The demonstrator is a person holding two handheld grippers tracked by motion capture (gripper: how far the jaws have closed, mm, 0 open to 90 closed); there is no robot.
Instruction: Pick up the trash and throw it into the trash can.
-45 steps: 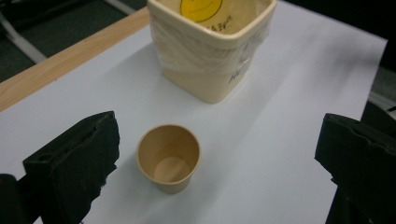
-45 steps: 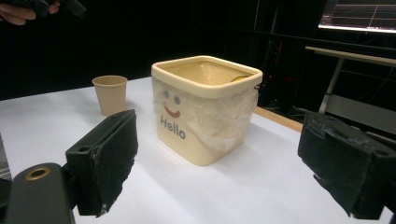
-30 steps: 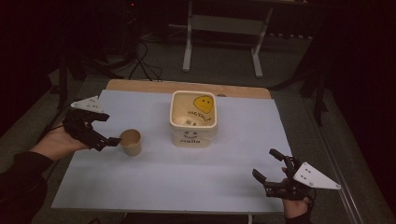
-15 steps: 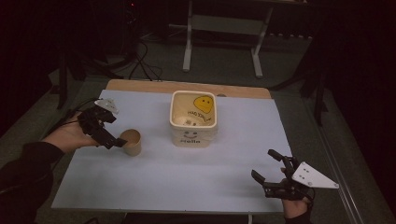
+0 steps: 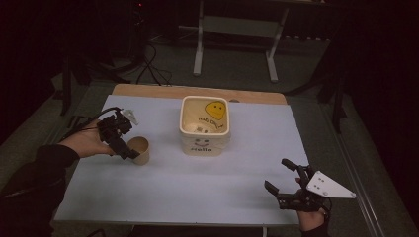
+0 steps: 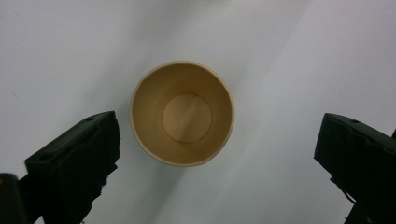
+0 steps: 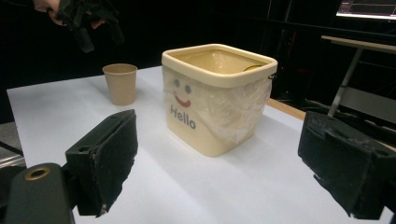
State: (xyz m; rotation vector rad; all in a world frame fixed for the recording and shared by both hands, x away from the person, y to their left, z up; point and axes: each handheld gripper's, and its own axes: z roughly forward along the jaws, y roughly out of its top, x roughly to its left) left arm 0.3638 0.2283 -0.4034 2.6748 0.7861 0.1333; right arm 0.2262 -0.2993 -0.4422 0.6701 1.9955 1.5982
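Observation:
A brown paper cup (image 5: 140, 149) stands upright and empty on the white table sheet (image 5: 197, 187), left of a cream square bin (image 5: 205, 126) marked "Hello". My left gripper (image 5: 126, 143) hangs over the cup, pointing down. In the left gripper view the cup's mouth (image 6: 182, 113) lies between the wide-apart jaws of the left gripper (image 6: 217, 128), untouched. My right gripper (image 5: 276, 174) rests open near the front right edge. In the right gripper view the bin (image 7: 217, 98) stands beyond the jaws of the right gripper (image 7: 222, 135), with the cup (image 7: 120, 83) and the left gripper (image 7: 86, 21) farther off.
The bin is lined with clear plastic film and shows a yellow smiley sticker (image 5: 216, 109) inside. A strip of wooden table edge (image 5: 197, 92) runs along the back. A metal stand (image 5: 234, 44) rises on the dark floor behind the table.
My left gripper has swung from level beside the cup to pointing down over it, shifting slightly right. The right gripper, the cup and the bin have stayed put.

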